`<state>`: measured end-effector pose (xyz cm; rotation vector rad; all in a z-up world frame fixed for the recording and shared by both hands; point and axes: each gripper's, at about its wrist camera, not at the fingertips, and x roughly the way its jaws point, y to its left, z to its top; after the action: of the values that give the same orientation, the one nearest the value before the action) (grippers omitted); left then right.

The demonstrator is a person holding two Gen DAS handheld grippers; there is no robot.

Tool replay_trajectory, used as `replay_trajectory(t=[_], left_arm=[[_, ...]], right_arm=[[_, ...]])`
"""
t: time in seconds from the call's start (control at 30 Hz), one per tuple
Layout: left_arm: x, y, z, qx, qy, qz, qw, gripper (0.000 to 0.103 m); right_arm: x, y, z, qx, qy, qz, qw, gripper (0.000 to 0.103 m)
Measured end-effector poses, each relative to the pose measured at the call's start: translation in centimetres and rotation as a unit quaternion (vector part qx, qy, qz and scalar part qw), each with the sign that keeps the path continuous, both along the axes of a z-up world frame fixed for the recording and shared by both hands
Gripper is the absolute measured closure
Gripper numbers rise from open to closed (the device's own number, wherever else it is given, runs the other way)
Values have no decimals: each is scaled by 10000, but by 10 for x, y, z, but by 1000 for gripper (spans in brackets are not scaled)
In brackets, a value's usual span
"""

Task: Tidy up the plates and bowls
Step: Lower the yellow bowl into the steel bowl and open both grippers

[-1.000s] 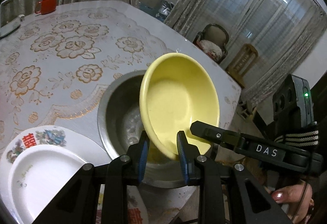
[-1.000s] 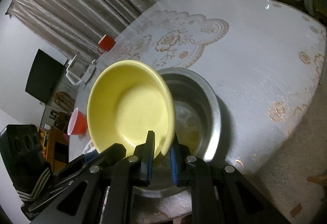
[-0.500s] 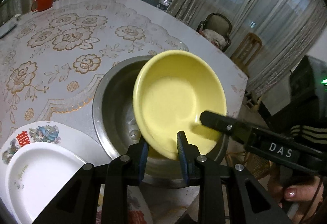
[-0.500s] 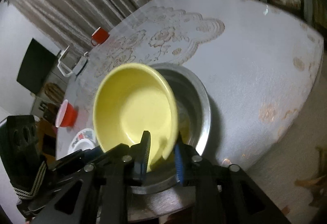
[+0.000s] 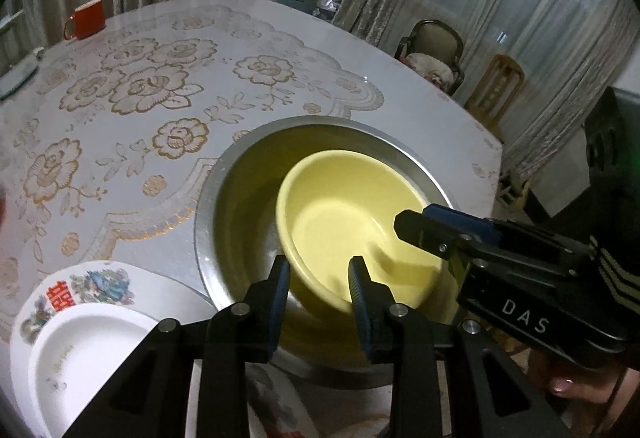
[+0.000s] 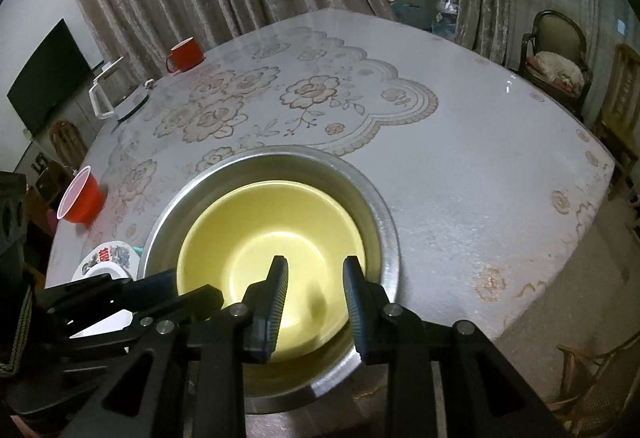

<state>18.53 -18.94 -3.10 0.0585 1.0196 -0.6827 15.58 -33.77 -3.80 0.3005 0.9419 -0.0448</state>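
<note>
Left wrist view: yellow bowl (image 5: 352, 222) sits inside the big steel basin (image 5: 224, 198) on the worktop (image 5: 280, 50), tilted a bit, leaning toward the basin's near-right side. Left tool (image 5: 319, 278) has fingers parted w/ a wide gap, straddling the bowl's near rim but not pinching it. Right tool (image 5: 416, 226) comes in from the right over the bowl's rim; can't tell its gap from here. White plate (image 5: 80, 354) lies on a patterned plate (image 5: 96, 282) at lower left, just beside the basin. Red mug (image 5: 86, 18) stands far back on the worktop.

Right wrist view: right tool (image 6: 314, 290) is spread wide, holding nothing, hanging over the yellow bowl (image 6: 272, 238) in the basin (image 6: 384, 222). Red cup (image 6: 78, 200) stands left of the basin, patterned plate (image 6: 106, 256) near it, kettle (image 6: 120, 94) further back
</note>
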Motion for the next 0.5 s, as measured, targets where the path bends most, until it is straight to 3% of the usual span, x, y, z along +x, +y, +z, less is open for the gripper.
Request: replay_trajectory(t=[0.13,0.2,0.27,0.5], left_arm=[[3,3,0,-45,59,19,10000,72],[3,6,4,-85,41,56,9999,68],[3,10,10,-123,-15,104,9999,56],[3,22,24,-211,-182,283,9992,42]], right_arm=[[4,2,-6,109,78,0,9999,75],[2,1,-7,234,70,-32,9997,75],[0,-1,-4,286,-41,-65,9996,74],[-8,-5,13,-30,-302,-274,9992,64]])
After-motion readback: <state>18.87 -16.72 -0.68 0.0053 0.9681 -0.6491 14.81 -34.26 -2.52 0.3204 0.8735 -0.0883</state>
